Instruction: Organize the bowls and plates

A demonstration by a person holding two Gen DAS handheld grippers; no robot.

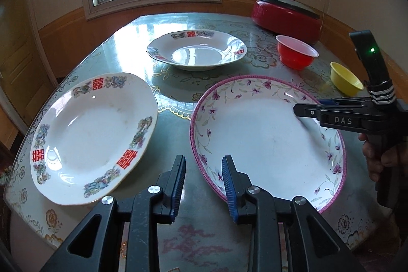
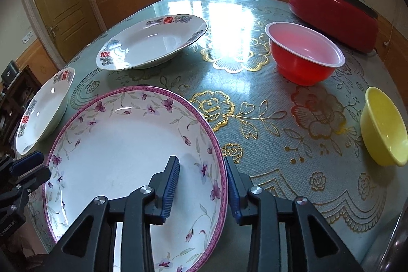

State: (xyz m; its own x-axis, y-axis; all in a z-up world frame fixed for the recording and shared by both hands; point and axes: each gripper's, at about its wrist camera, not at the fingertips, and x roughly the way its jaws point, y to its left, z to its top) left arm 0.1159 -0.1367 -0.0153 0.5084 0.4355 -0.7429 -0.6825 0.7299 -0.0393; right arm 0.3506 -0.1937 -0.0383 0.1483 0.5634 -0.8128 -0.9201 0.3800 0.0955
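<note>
A pink-rimmed floral plate lies on the table near me. My right gripper is open, its jaws straddling the plate's right rim, one finger inside and one outside. It also shows in the left wrist view over the plate's right side. My left gripper is open and empty, hovering between this plate and a white plate with red characters at the left. A second such plate lies farther back. A red bowl and a yellow bowl stand at the right.
A red lidded pot stands at the table's back right. The table wears a glossy green floral cover. A window, a wall and a door lie beyond it.
</note>
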